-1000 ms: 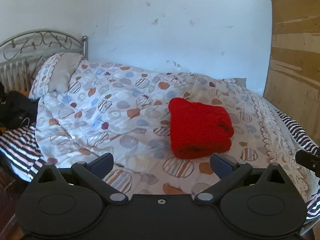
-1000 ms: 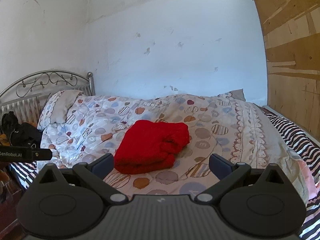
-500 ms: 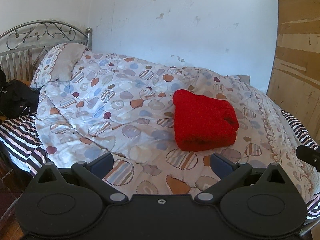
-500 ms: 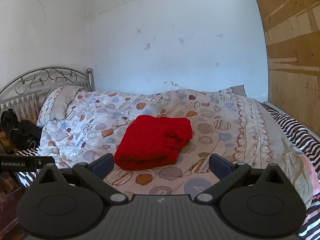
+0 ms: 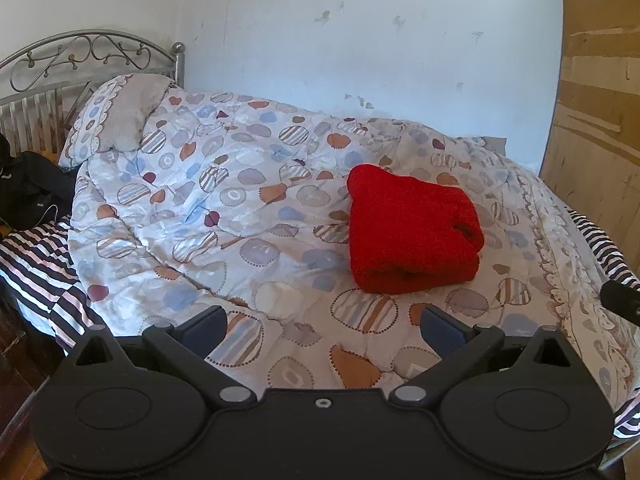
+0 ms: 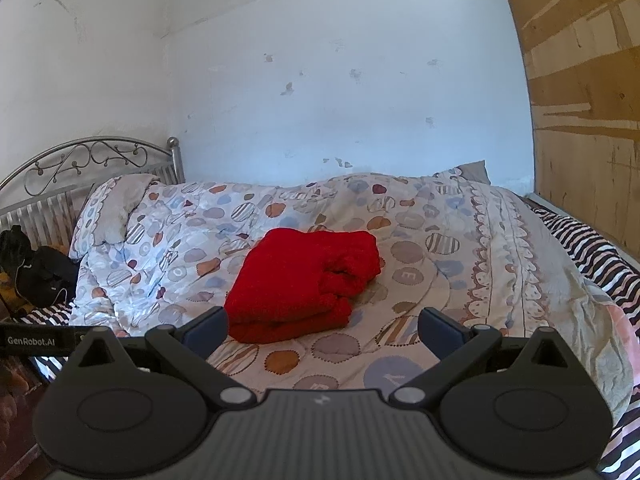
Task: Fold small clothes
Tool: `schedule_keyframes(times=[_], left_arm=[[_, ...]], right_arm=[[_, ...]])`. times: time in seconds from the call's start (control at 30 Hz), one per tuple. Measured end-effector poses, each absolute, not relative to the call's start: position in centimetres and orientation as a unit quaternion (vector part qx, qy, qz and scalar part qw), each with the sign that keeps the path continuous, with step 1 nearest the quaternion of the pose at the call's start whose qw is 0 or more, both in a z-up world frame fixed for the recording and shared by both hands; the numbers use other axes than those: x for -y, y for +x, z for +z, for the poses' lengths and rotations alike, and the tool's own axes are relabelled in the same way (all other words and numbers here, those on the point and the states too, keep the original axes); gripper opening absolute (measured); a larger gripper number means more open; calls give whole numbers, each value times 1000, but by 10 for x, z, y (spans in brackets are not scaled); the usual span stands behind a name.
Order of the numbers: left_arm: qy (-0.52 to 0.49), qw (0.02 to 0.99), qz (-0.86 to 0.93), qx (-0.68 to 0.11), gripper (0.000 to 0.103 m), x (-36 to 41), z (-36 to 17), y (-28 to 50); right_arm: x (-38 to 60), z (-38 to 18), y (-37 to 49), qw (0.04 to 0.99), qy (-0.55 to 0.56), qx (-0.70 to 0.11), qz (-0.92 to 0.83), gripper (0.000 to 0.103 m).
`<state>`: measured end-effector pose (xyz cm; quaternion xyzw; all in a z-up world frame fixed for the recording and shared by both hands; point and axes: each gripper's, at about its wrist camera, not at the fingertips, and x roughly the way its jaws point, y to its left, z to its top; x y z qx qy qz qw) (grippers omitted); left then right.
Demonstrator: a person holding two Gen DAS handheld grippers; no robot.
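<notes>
The red garment [image 5: 412,232] lay folded into a thick, compact bundle on the patterned quilt [image 5: 224,208], toward the foot half of the bed and nearer the side by the wooden panel. From the left wrist view its long axis ran from the near edge of the bed back toward the wall, the rounded fold edge facing the grippers and the narrower end pointing at the wall. Its layered open edges, with a dark crease between the layers, showed on the side toward the wooden panel [image 5: 600,100]. The cloth was a bright, fuzzy red, knit-like, with no print that I could make out.

The left gripper [image 5: 322,326] hung above the near edge of the quilt, its fingers spread wide and holding nothing, well short of the bundle. The right gripper [image 6: 322,326] was likewise spread wide and empty; its left finger [image 6: 208,326] overlapped the bundle's near corner in the right wrist view, though I could not tell whether it touched.

A pillow [image 5: 120,116] leaned by the metal headboard [image 5: 80,56], and a striped sheet [image 6: 592,252] showed beyond the quilt's edges.
</notes>
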<state>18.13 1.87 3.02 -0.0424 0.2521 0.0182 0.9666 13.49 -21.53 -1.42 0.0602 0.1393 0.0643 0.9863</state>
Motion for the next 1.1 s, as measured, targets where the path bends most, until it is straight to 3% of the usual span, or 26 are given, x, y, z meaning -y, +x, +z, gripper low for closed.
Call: schedule_keyframes(times=[1.1], left_arm=[[-33, 956, 40, -290, 102, -7, 7, 224]], right_arm=[[234, -33, 179, 981, 81, -169, 42, 103]])
